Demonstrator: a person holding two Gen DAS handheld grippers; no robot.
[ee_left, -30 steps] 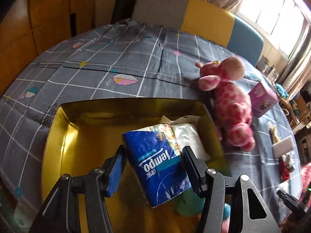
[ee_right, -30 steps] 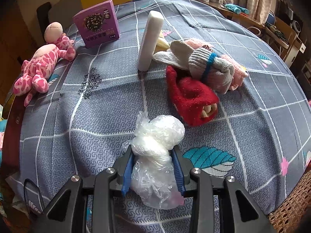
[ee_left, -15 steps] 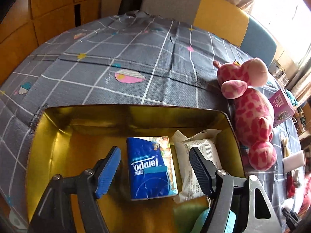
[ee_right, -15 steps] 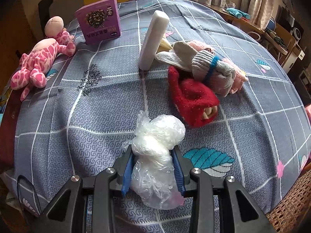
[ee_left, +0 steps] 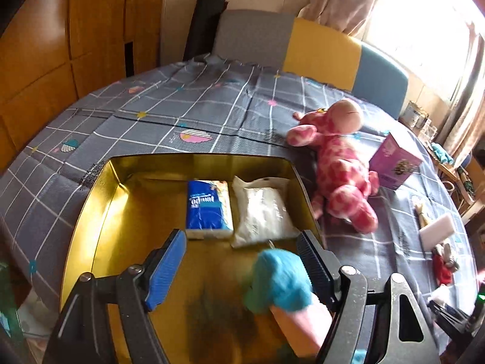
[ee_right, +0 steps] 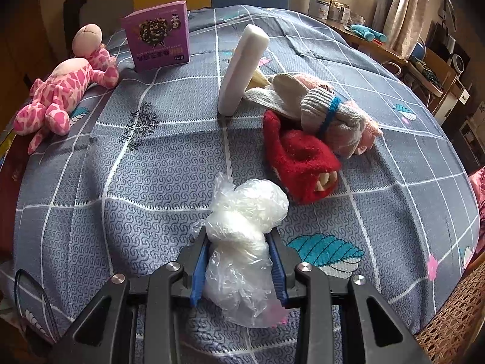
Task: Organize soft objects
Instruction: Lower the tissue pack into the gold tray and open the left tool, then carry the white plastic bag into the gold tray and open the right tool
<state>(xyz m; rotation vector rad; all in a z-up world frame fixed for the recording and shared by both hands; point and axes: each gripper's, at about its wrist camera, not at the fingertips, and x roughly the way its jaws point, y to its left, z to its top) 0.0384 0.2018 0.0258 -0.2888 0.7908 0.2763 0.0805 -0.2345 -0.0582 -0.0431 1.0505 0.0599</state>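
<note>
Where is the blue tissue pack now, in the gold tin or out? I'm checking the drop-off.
In: the blue tissue pack lies flat on the gold tin's floor, beside a white packet; the open left gripper holds nothing.

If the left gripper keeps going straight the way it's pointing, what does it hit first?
Probably the blue tissue pack lying in the gold tin; the open left gripper points at it, though depth is unclear.

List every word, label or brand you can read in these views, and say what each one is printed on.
"tempo": on the blue tissue pack lying in the gold tin, printed sideways.
Purple box: white lettering along its lower front, too blurred to read.
Tablecloth: dark script in a floral emblem, not legible.
White packet beside the tissues: no readable print.
</note>
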